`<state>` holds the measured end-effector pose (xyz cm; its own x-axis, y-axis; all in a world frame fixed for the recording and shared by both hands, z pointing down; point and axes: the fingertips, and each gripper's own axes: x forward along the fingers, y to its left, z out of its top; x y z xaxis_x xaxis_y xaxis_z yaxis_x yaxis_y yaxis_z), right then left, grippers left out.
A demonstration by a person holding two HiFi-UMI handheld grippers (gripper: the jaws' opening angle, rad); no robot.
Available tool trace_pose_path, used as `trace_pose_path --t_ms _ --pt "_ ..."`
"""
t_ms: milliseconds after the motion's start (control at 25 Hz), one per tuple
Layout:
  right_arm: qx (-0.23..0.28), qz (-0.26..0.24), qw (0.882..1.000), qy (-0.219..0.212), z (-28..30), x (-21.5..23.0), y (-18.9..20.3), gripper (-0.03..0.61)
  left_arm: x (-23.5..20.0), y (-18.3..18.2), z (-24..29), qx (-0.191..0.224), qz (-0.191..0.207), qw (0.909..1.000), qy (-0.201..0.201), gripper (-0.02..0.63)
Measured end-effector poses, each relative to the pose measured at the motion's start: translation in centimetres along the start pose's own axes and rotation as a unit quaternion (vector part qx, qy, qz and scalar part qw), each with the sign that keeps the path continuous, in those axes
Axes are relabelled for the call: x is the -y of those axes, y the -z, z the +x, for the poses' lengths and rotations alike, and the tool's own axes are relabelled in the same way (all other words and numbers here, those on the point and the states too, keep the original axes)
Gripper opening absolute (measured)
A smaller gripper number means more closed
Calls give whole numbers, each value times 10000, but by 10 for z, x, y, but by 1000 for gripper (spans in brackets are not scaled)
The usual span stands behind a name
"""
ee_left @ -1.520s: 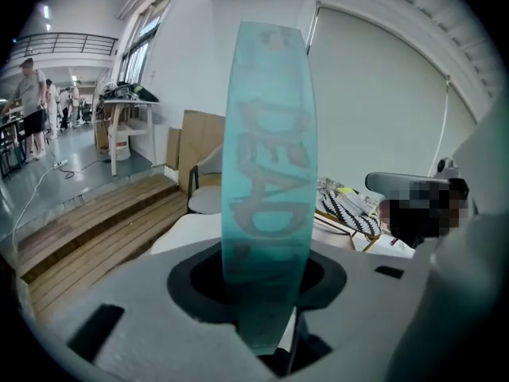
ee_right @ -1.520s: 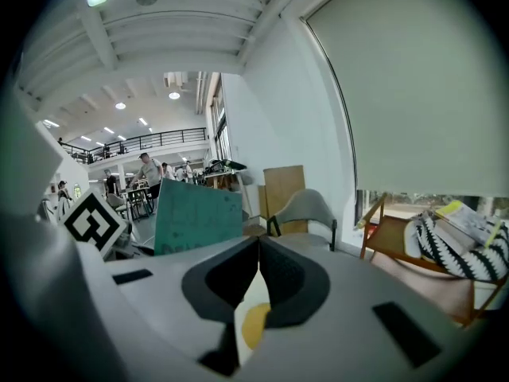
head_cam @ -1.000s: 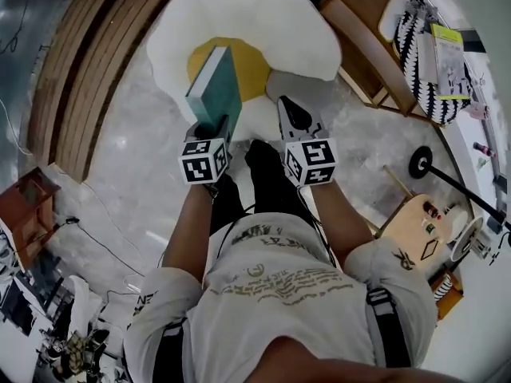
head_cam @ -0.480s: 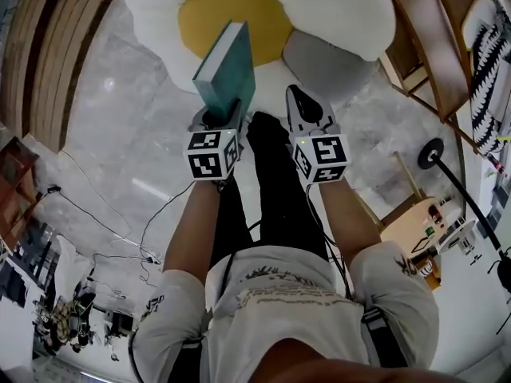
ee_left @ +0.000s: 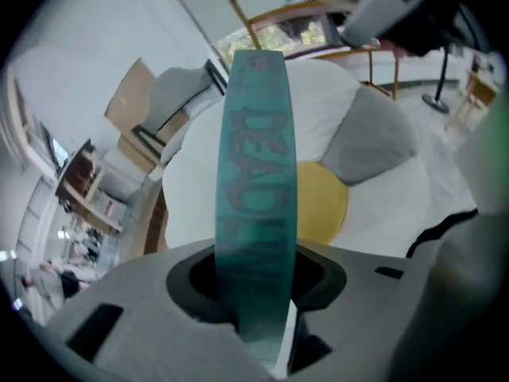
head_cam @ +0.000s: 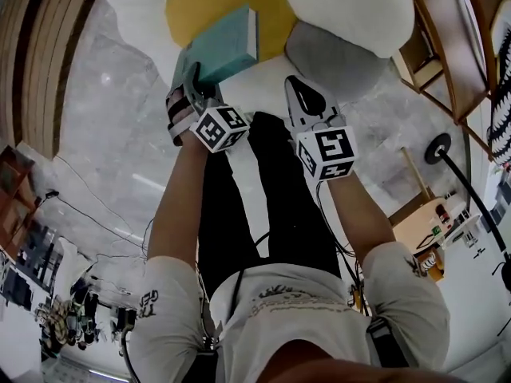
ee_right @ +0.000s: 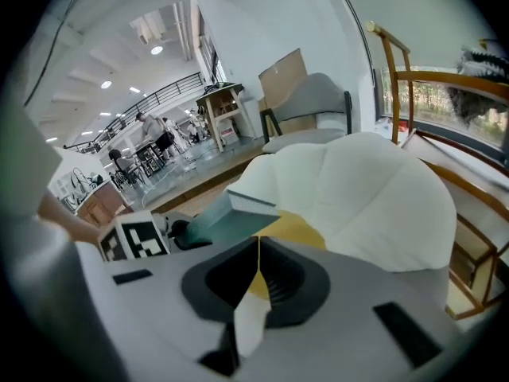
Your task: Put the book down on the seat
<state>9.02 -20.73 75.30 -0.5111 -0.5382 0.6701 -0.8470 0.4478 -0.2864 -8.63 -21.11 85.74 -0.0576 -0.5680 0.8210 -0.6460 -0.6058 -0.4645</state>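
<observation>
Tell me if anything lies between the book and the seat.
Nothing visible does. The left gripper holds the book over the yellow middle of the seat; the grey cushion lies off to the right.

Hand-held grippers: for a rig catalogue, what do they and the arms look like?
The left hand-held gripper and right hand-held gripper have grey-and-black bodies, each with a white cube of black square markers. Black cable behind the right one. Short white sleeves.

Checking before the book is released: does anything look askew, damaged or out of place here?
Nothing damaged or spilled. Only the teal book is askew: clamped in the left gripper, it tilts over the yellow centre of the seat, not lying flat. The right gripper is shut and empty.
</observation>
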Motion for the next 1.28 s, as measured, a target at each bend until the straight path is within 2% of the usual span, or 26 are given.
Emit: trace_pose_path --t_ms 120,200,280,360,600,720,920,1120,1280 --pt "-83 -45 9999 71 -8 11 7 29 -2 -6 16 80 937 9943 -511 160" --pt "-189 -5 9998 100 -14 16 16 29 2 -11 26 209 1567 9839 -831 160" --pt "-299 47 9995 118 -18 18 26 29 11 -13 36 261 2135 9725 -896 160" --pt "-374 83 9992 121 -20 19 33 29 19 -14 46 256 2431 9658 -861 160" --pt "-428 307 9986 105 -22 25 40 29 26 -10 71 -42 2718 9589 -812 160" --pt "-465 320 9983 140 -24 29 42 29 18 -12 73 -162 2727 9571 -966 163" --pt "-474 300 9982 191 -19 34 40 29 1 0 81 -613 2594 9563 -1200 181" --pt "-525 271 9982 136 -15 36 41 29 23 20 91 -948 2657 9567 -714 183" --pt "-580 277 9979 107 -13 35 45 29 47 40 96 -1199 2209 9677 -193 234"
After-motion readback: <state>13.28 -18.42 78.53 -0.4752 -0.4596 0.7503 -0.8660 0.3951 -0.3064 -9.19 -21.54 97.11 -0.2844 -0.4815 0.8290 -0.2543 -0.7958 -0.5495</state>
